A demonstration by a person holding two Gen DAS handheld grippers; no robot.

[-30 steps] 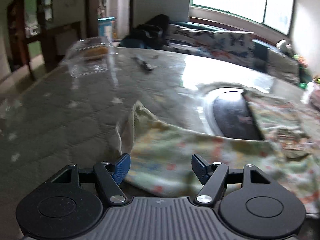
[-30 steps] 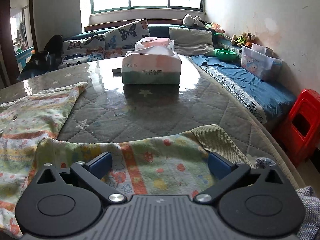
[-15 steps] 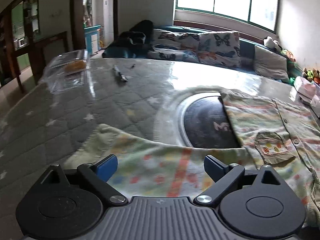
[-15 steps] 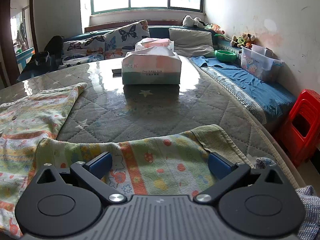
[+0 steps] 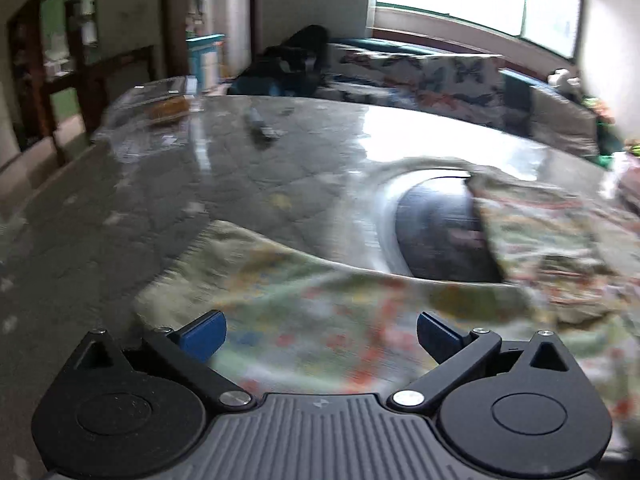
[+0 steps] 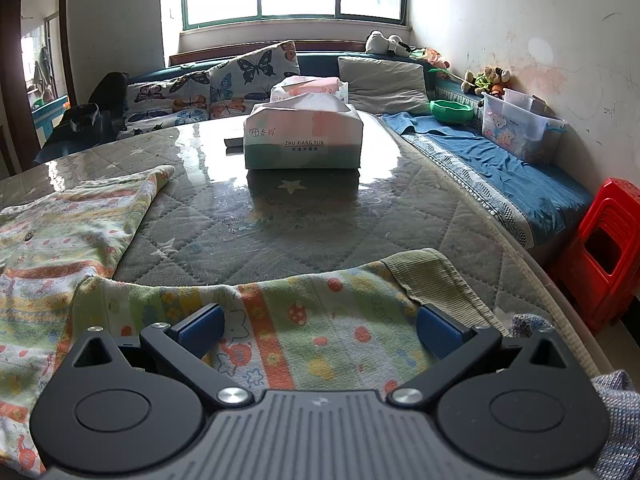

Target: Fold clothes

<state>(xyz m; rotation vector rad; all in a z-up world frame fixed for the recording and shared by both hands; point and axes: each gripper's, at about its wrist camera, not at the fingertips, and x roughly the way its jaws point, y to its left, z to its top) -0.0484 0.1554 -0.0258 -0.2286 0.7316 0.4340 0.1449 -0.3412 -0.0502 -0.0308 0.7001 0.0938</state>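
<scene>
A small pastel printed garment [image 5: 540, 248] lies spread on the quilted table top [image 5: 240, 184]. One sleeve [image 5: 248, 280] reaches toward my left gripper [image 5: 320, 334]. Its jaws are opening wide, and the cloth lies under the gap with neither blue pad pressing on it. The left wrist view is blurred. In the right wrist view the other sleeve [image 6: 312, 304], ending in a green ribbed cuff [image 6: 432, 276], lies flat beneath my right gripper [image 6: 320, 330]. That gripper is open and holds nothing. The garment's body [image 6: 60, 232] stretches off to the left.
Two tissue packs [image 6: 304, 140] stand mid-table, toward the far side. A dark round inset [image 5: 440, 236] shows beside the garment. A clear plastic box [image 5: 160, 108] and a small dark item [image 5: 262, 124] sit at the far left. A red stool [image 6: 604, 248] and grey knit cloth [image 6: 616, 420] are past the right edge.
The left gripper's jaws have spread wide. The sleeve edge that stood raised by its left finger now lies flat on the table. The right gripper has not moved.
</scene>
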